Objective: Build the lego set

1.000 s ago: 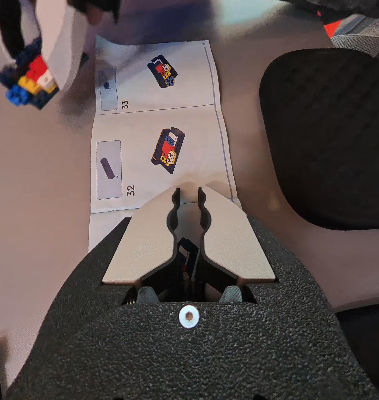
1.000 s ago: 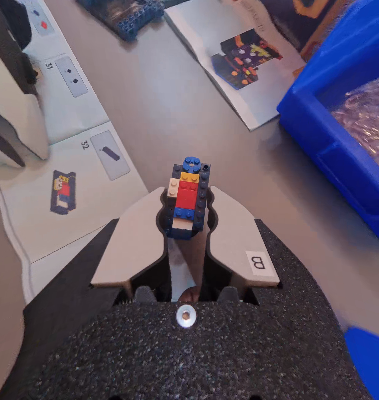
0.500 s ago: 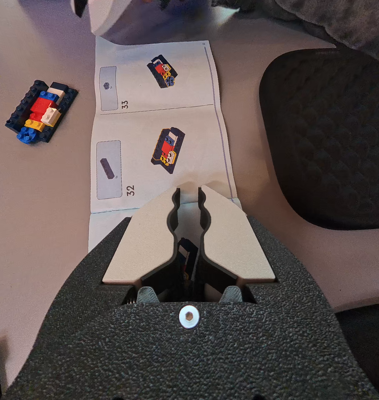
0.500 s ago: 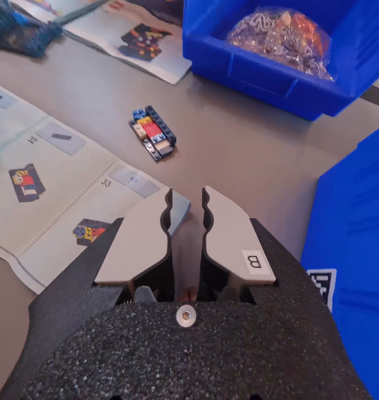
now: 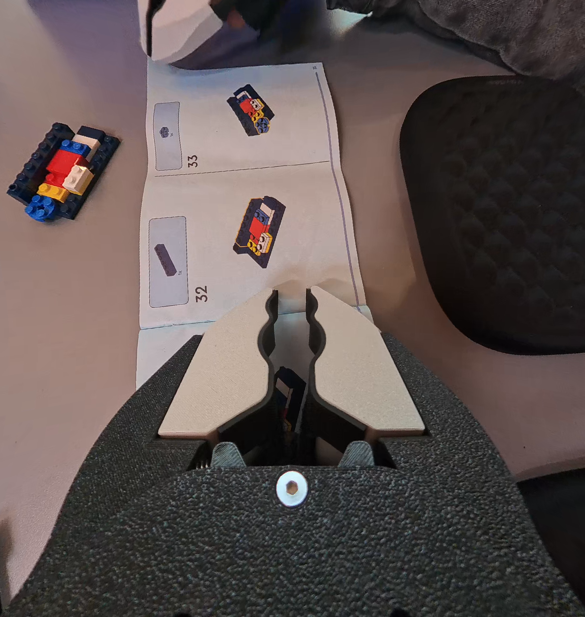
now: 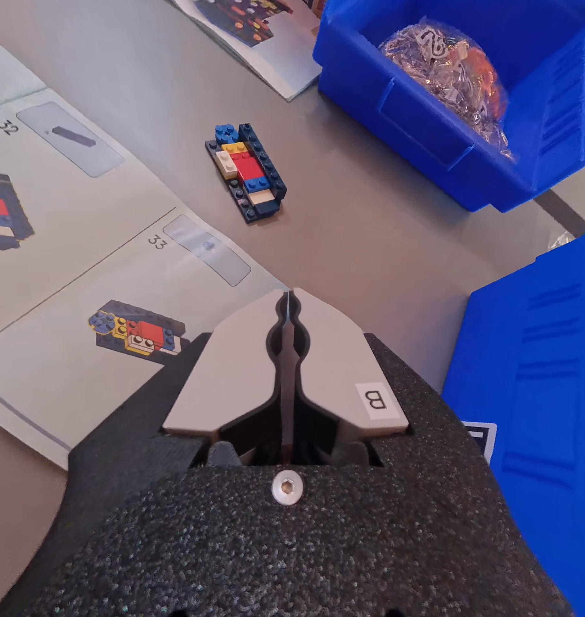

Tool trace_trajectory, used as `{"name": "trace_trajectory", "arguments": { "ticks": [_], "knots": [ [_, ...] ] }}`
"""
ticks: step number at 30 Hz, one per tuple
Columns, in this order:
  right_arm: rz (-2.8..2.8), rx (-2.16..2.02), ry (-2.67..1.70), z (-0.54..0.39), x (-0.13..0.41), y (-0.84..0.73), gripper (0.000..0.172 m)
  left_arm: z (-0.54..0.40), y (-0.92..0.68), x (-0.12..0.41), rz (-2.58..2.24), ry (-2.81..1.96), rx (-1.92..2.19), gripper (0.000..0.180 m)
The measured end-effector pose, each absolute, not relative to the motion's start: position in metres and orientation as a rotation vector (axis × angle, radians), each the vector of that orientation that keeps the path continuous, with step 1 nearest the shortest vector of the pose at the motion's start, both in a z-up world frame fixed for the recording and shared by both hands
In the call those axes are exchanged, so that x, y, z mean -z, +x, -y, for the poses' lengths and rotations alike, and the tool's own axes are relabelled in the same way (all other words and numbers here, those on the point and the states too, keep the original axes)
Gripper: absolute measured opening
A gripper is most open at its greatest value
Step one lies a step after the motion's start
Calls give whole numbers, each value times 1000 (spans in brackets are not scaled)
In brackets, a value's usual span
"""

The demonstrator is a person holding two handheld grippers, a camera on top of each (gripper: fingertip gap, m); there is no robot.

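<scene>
A small brick model (image 6: 247,170) with a dark blue base and red, yellow, blue and white bricks lies free on the table; it also shows in the left wrist view (image 5: 64,170). My right gripper (image 6: 288,293) is shut at the near corner of the folded instruction sheet (image 6: 84,267), and a thin pale sliver of that corner shows between the pads. One of its fingers (image 5: 181,33) shows at the sheet's far corner in the left wrist view. My left gripper (image 5: 291,292) is open and empty, low over the sheet (image 5: 217,187), with a clear gap between the pads.
A blue bin (image 6: 418,110) holding a clear bag of parts (image 6: 451,76) stands beyond the model. A second blue bin (image 6: 535,367) is close on my right. An open booklet (image 6: 267,43) lies at the back. A black padded seat (image 5: 501,217) is beyond the table's curved edge. The gap from one gripper's tips to the other's is roughly 20 cm.
My right gripper held the brick model a second ago, left it on the table, drew back to the sheet's corner and closed there. The left gripper has not moved.
</scene>
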State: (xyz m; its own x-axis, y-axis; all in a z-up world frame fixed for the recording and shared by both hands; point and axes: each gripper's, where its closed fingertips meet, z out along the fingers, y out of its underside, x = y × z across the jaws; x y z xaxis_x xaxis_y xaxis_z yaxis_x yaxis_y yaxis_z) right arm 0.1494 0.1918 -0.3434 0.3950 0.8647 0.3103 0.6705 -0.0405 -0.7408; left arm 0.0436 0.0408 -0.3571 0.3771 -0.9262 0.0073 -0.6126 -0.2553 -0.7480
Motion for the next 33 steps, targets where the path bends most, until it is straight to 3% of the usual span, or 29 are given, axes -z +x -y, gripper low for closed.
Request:
{"name": "trace_trajectory", "arguments": {
  "ticks": [6, 33],
  "knots": [
    [1315, -233, -1778, -197, 343, 154, 14, -41, 44, 357, -1322, -1974, 605, 16],
    [1338, -280, -1761, -193, 344, 151, 0, -41, 43, 357, -1320, -1977, 612, 16]
  ]
}}
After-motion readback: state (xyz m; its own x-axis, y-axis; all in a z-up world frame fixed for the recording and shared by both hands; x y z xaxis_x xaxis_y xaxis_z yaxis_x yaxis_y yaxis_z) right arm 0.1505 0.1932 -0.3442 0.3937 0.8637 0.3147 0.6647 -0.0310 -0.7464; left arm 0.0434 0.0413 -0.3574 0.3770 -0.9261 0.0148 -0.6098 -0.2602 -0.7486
